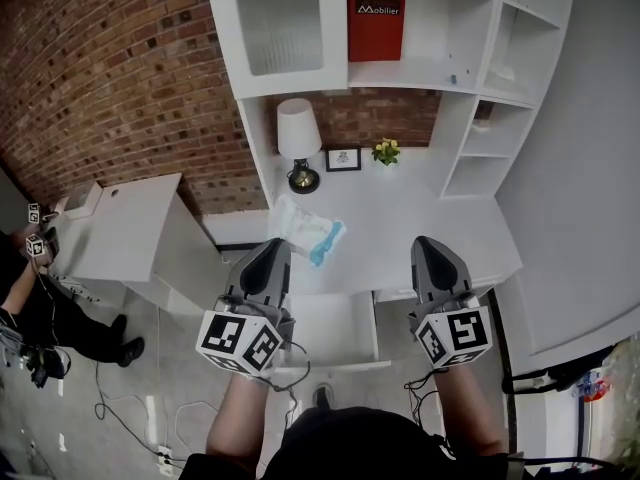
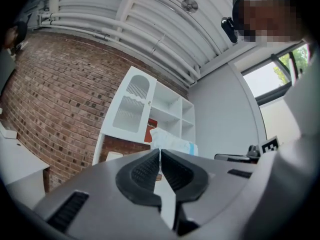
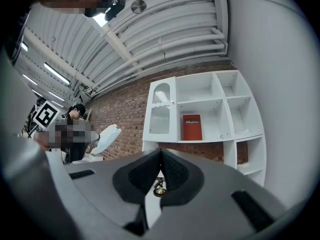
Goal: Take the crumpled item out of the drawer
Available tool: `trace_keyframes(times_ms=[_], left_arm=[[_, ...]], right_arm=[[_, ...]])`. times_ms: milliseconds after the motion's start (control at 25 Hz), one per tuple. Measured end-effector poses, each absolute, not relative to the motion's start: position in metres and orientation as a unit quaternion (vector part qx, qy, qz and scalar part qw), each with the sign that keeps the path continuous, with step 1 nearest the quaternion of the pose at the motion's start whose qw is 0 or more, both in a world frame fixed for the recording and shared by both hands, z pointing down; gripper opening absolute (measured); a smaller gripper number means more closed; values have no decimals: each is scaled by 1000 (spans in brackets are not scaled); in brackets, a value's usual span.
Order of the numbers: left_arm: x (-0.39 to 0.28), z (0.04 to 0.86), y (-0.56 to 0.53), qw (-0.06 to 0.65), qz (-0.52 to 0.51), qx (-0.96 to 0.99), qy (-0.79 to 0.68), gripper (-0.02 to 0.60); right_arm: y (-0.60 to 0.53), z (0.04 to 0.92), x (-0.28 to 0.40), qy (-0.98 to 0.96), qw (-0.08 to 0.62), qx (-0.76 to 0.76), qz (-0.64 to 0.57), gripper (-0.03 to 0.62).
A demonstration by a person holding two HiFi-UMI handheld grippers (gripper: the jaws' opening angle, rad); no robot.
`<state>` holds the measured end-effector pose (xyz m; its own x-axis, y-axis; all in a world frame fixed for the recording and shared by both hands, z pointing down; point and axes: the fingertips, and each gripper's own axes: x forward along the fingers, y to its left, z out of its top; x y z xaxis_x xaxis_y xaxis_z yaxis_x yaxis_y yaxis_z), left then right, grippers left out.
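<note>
The left gripper (image 1: 272, 248) and right gripper (image 1: 428, 243) were held closed, empty; the crumpled item (image 1: 310, 230) was seen just beyond the left one's tips.

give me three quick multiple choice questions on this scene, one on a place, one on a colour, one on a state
1. Where does the crumpled item lie?
A on the desk
B on the floor
C on a shelf

2. What colour is the book?
A blue
B red
C green

3. How is the drawer?
A shut
B open
C taken out and set aside

Answers:
1 A, it lies on the desk top, just in front of the lamp.
2 B, its cover shows red in the head view.
3 B, it stands pulled out below the desk edge.
</note>
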<state>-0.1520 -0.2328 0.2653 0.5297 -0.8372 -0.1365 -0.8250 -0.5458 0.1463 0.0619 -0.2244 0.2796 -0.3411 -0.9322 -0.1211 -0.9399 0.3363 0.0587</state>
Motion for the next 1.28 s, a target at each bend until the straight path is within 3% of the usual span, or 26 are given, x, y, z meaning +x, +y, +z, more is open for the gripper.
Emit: trace_keyframes(times_ms=[1280], left_arm=[[-169, 270, -242, 62, -115, 873, -471, 20]], right_arm=[[-235, 286, 49, 815, 37, -577, 35, 0]])
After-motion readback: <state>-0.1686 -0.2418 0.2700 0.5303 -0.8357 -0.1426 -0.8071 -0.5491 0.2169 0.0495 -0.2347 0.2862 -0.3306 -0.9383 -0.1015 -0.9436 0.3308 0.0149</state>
